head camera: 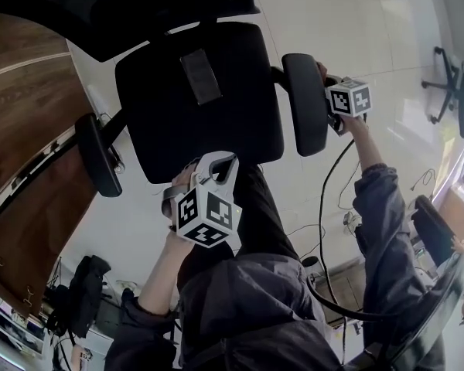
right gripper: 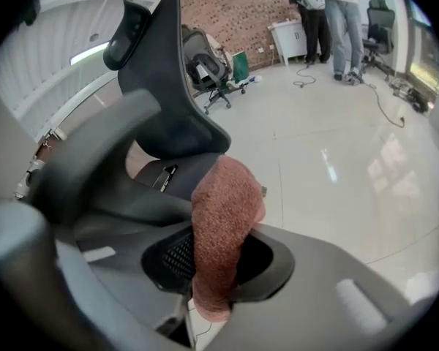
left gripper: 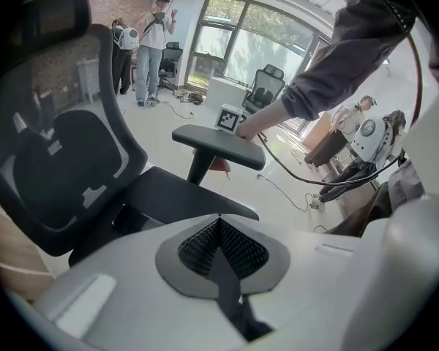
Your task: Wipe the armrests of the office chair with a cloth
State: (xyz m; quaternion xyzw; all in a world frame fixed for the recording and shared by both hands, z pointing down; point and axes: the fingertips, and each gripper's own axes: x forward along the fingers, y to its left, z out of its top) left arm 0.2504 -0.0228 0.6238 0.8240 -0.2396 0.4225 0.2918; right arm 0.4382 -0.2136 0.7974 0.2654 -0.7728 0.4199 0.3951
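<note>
From above, the black office chair point(head camera: 197, 99) shows its seat, its left armrest point(head camera: 98, 154) and its right armrest point(head camera: 304, 103). My right gripper point(head camera: 334, 103) is pressed against the outer side of the right armrest, its tips hidden behind the pad. In the right gripper view that gripper point(right gripper: 216, 247) is shut on a reddish-brown cloth point(right gripper: 225, 210), with the armrest point(right gripper: 95, 152) blurred close at the left. My left gripper point(head camera: 216, 162) hovers at the seat's front edge. Seen in its own view, the left gripper point(left gripper: 221, 221) is shut on nothing and faces the seat and the far armrest point(left gripper: 219, 146).
A wooden desk point(head camera: 15, 130) stands left of the chair. A black cable point(head camera: 325, 199) trails over the white floor near my right arm. Another office chair point(head camera: 452, 76) stands at the far right. People point(left gripper: 152, 42) stand by the windows, and more chairs point(right gripper: 205, 72) line a brick wall.
</note>
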